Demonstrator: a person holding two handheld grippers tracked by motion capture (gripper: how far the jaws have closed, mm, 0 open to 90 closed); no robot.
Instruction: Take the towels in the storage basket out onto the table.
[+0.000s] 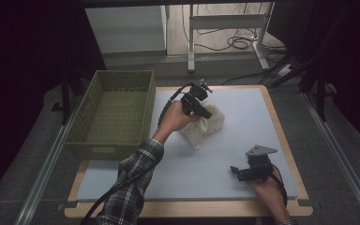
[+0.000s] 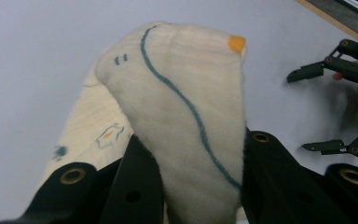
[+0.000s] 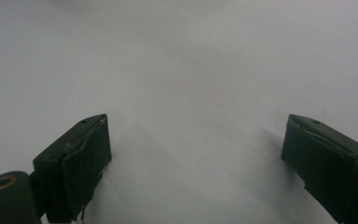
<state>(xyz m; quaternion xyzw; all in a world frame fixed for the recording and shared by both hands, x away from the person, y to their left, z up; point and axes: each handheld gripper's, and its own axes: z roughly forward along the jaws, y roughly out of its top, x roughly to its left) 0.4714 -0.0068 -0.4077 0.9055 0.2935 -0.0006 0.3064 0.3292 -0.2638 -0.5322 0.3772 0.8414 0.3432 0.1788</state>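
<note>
One cloth (image 2: 186, 116) — two grippers, left (image 2: 193, 172) clamping it.

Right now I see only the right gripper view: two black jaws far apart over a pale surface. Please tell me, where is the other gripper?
Observer: In the high view the left gripper is at the middle of the table, on a cream cloth.
Operator: Does it hold the cloth?
Observer: Yes. In the left gripper view a fold of the cloth, with a blue line and an orange spot, stands between its jaws, and both press against it.
Operator: Is there any container near?
Observer: A green basket stands at the table's left edge, beside the cloth but apart from it.
Operator: And my gripper?
Observer: The right gripper is open, near the front right corner, with nothing between its jaws.
</note>
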